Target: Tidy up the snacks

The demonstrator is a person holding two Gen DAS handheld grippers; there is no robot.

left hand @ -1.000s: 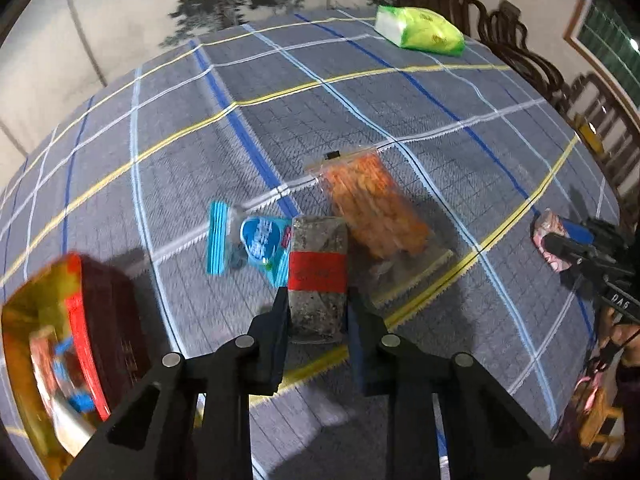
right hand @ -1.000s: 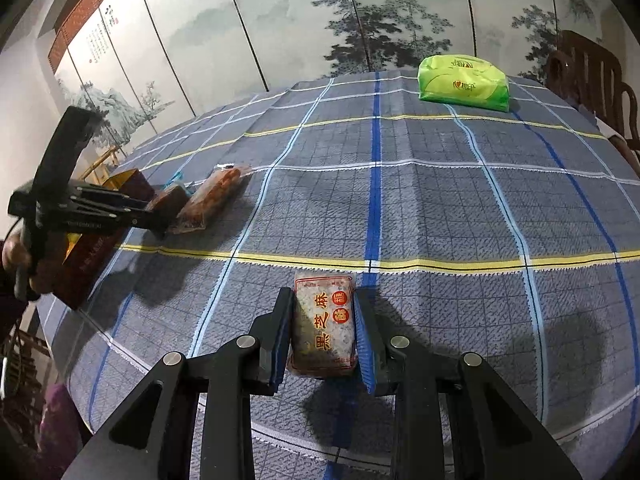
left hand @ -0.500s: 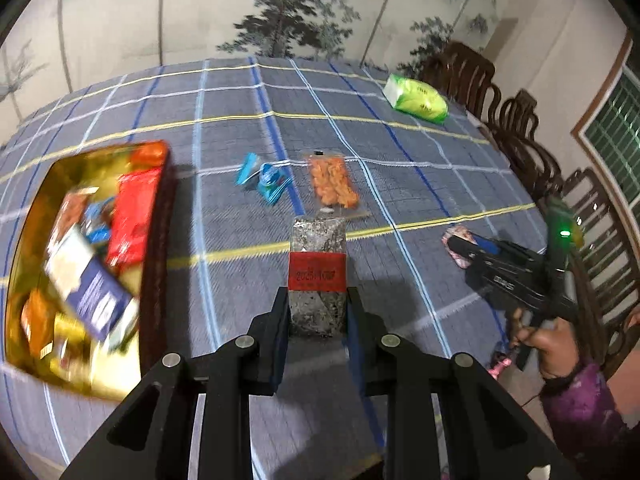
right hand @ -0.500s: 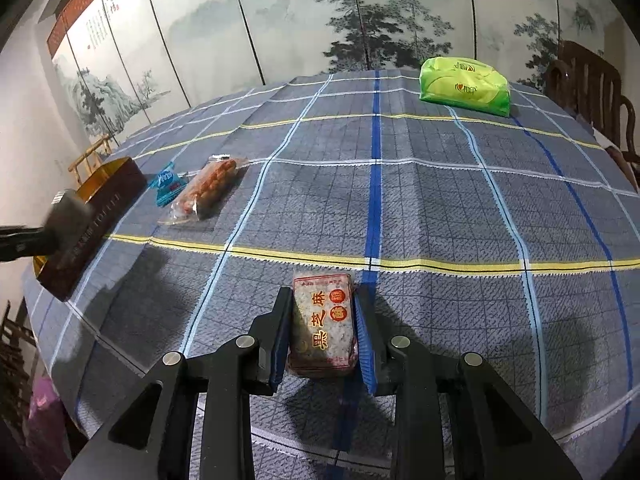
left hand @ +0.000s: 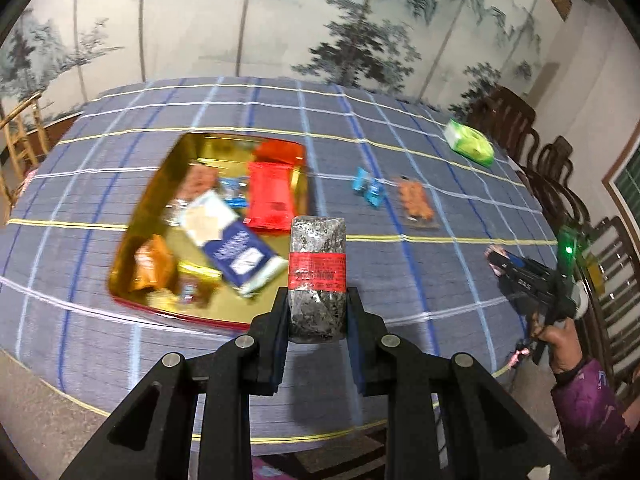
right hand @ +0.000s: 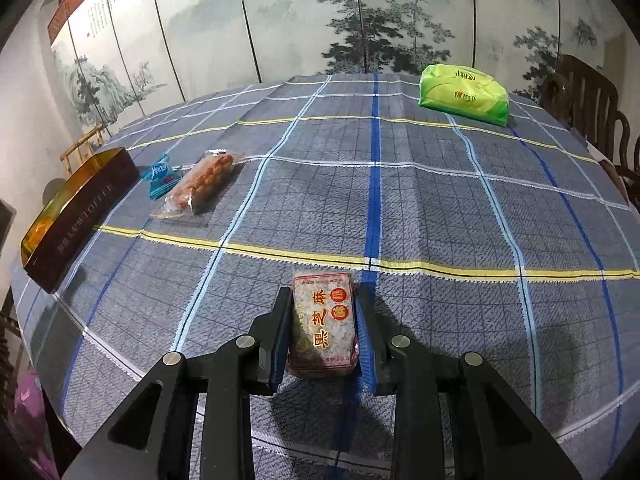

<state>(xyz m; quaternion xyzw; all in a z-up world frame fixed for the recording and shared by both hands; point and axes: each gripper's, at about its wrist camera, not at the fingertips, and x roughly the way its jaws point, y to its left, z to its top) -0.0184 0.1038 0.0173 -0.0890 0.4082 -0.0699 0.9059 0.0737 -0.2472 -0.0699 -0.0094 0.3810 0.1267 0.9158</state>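
Hovering beside tin (left hand: 132, 240) now, left jaws clamping dark bar (left hand: 317, 276); right jaws unmoved, clamping sesame pack (right hand: 323, 326).

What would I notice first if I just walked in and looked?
Probably the gold tin full of bright snacks, on the left of the checked tablecloth. Next, each gripper pinching a snack bar: the left gripper holds a dark bar with a red band, the right gripper a pale bar with red writing. A green pack lies at the far edge.

A pale folding screen painted with misty pines and mountains (right hand: 280, 12) backs the blue plaid-clothed table (right hand: 420, 200), dark carved wooden chairs (left hand: 560, 184) alongside.
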